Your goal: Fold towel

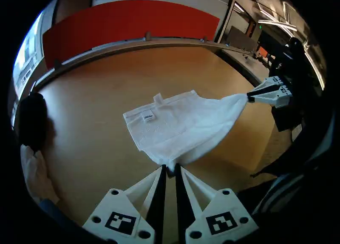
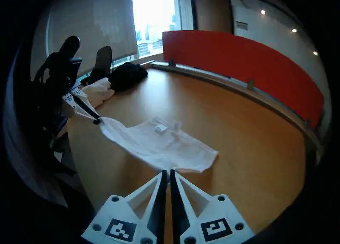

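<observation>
Right: both near corners pinched, towel ready to carry over

The white towel (image 1: pixel 182 125) lies on the wooden table (image 1: pixel 106 116), its far part flat and its near edge raised between my two tools. In the left gripper view, the left gripper (image 1: pixel 170 172) sits at six o'clock, its fingers almost together with a corner of cloth nipped at the tips. The right gripper (image 1: pixel 250 98) is out at two o'clock, likewise clamped on the other near corner, and the hem sags in a soft curve between them. In the right gripper view the cloth runs from my own tips at six o'clock up to the other tool at nine o'clock.

A sewn label (image 1: pixel 148 115) and a small hanging loop (image 1: pixel 158 98) sit towards the far edge, around ten to eleven o'clock from the towel's middle. A red partition (image 1: pixel 127 23) closes off the table at twelve.

I judge the towel light, limp and a little grippy. It drapes and won't hold a shape, so any unsupported part will droop and drag. The corners are the right hold, but they are thin, and a shallow pinch could slip if I pull the two apart too hard. The next move, I think, is to carry both corners across to the far edge, level and evenly taut, so the fold lands square.
</observation>
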